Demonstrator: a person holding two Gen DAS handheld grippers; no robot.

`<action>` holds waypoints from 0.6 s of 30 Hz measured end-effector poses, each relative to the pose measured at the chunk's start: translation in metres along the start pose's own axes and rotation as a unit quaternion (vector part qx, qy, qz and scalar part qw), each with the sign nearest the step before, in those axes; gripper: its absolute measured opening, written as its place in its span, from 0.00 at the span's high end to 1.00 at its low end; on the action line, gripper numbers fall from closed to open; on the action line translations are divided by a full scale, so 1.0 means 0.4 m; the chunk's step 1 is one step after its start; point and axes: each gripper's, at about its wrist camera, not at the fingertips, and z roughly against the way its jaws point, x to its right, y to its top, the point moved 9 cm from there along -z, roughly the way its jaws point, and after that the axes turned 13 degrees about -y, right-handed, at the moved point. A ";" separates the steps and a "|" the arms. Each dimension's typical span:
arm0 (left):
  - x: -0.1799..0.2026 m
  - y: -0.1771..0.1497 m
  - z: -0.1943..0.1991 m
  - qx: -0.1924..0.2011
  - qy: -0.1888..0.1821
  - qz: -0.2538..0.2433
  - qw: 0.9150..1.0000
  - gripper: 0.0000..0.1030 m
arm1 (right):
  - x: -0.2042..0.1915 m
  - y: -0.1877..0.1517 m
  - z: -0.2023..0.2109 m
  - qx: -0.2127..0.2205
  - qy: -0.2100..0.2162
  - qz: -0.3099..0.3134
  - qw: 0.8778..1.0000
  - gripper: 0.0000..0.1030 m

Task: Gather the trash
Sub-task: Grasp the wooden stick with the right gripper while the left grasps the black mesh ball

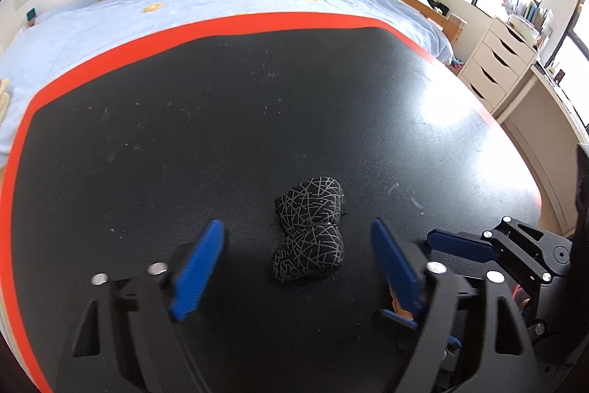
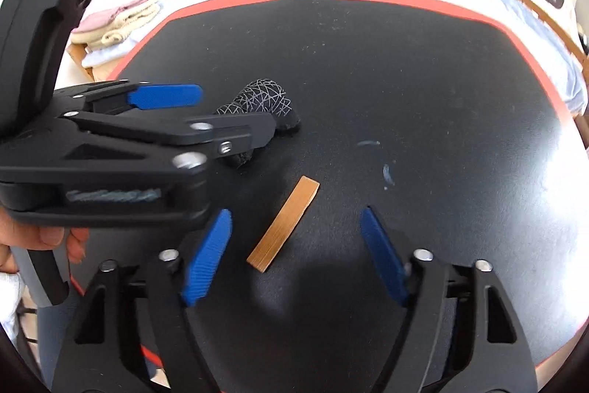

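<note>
Left gripper (image 1: 298, 256) tilted down, fingers apart astride black wad (image 1: 309, 227), right gripper (image 2: 294, 256) likewise astride wooden strip (image 2: 283, 223)

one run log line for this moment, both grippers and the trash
left gripper: open, straddling black patterned wad | right gripper: open, straddling wooden strip | nothing gripped

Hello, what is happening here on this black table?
A person holds a gripper in each hand above a black table with a red border, next to a bed. The left gripper has its jaws apart on either side of a crumpled black wrapper with white lines. The right gripper stands open around a thin brown strip. Neither piece is gripped yet; both still lie on the table.
</note>
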 end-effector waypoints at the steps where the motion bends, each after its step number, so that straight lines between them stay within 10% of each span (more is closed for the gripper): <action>1: -0.002 0.000 -0.005 -0.003 0.001 0.000 1.000 0.37 | -0.002 0.003 -0.001 0.003 -0.003 0.005 1.000 0.40; 7: 0.006 -0.011 -0.017 -0.013 -0.004 -0.009 1.000 0.70 | -0.004 0.004 0.001 0.016 -0.020 0.043 0.999 0.87; 18: 0.025 -0.021 0.035 -0.008 -0.001 -0.012 1.000 0.73 | 0.035 -0.007 0.049 0.014 0.012 0.036 0.999 0.90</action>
